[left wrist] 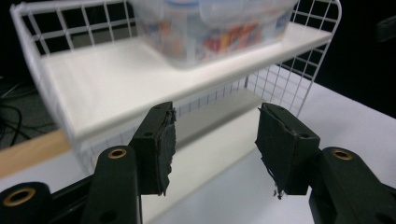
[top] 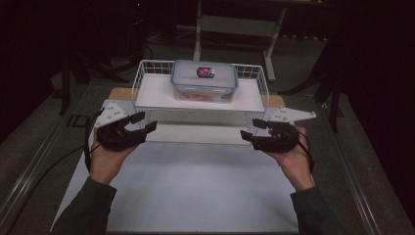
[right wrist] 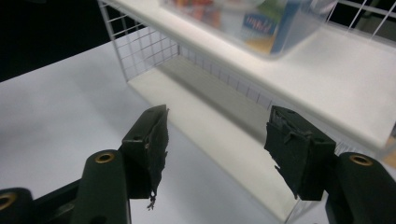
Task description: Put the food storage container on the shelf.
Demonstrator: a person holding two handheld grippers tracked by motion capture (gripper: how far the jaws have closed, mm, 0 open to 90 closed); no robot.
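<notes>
A clear plastic food box with a lid and a red-and-blue label sits on the top shelf of a white wire rack. My left gripper hovers open at the rack's front left corner, nothing between its jaws. My right gripper hovers open at the front right corner, also empty. In the left gripper view the box shows above the shelf, ahead of my open gripper. In the right gripper view the box is at the top, and the lower shelf runs between the jaws of my gripper.
The rack stands at the far end of a white tabletop, with a wooden strip behind it. Dark floor and a desk frame lie beyond. Black cables trail off the left gripper.
</notes>
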